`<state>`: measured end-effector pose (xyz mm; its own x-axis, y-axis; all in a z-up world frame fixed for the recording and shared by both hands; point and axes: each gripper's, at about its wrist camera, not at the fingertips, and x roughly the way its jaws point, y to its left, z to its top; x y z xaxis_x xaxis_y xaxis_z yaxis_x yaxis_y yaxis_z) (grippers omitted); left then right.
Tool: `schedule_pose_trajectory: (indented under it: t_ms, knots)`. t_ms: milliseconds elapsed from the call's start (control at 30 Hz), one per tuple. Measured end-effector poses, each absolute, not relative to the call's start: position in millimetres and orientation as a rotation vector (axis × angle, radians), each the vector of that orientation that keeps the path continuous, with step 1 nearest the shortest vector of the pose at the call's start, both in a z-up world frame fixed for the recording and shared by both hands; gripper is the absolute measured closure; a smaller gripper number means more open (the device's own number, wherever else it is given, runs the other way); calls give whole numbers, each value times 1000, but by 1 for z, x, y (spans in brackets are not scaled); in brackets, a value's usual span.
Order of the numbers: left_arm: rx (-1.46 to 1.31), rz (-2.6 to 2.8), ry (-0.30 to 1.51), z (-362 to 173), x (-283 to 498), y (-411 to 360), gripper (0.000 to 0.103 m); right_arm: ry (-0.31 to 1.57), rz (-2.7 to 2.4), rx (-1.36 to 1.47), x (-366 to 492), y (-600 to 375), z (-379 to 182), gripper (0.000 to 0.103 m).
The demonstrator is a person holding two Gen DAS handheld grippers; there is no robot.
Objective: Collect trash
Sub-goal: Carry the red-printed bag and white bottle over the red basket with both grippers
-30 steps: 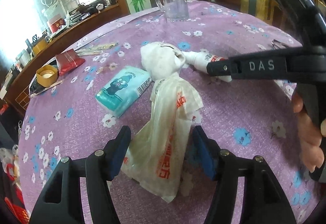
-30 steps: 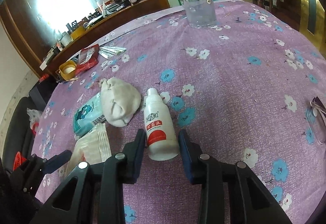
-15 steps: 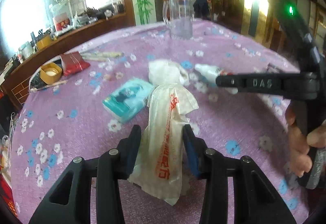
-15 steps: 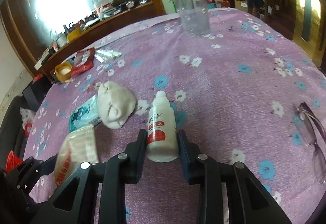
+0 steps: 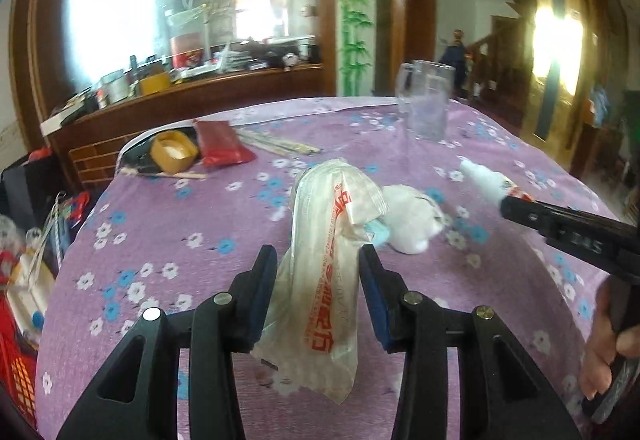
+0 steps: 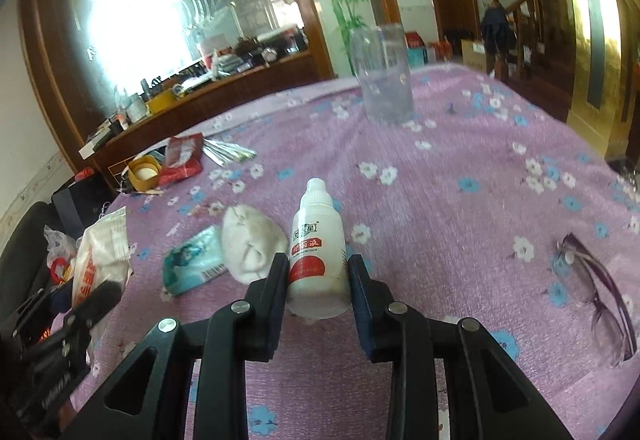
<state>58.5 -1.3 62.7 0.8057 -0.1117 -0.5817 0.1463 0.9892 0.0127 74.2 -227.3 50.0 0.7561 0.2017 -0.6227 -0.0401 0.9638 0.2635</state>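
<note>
A crinkly clear plastic wrapper (image 5: 326, 272), a smooth white plastic bottle (image 6: 318, 248), a soft cloth wad (image 6: 250, 240), a clear glass mug (image 6: 382, 74), all over matt ribbed purple cloth (image 6: 460, 240).

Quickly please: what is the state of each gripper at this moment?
Left gripper: its jaws have just been closing; now shut on the plastic wrapper.
Right gripper: shut on the small white bottle.
</note>
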Motion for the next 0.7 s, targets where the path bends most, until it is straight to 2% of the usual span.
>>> schedule_pose_trajectory:
  t_ms: [700]
  knots:
    - [52,-102,627,60,59,8,62,648,203,189,61,-209,63,70]
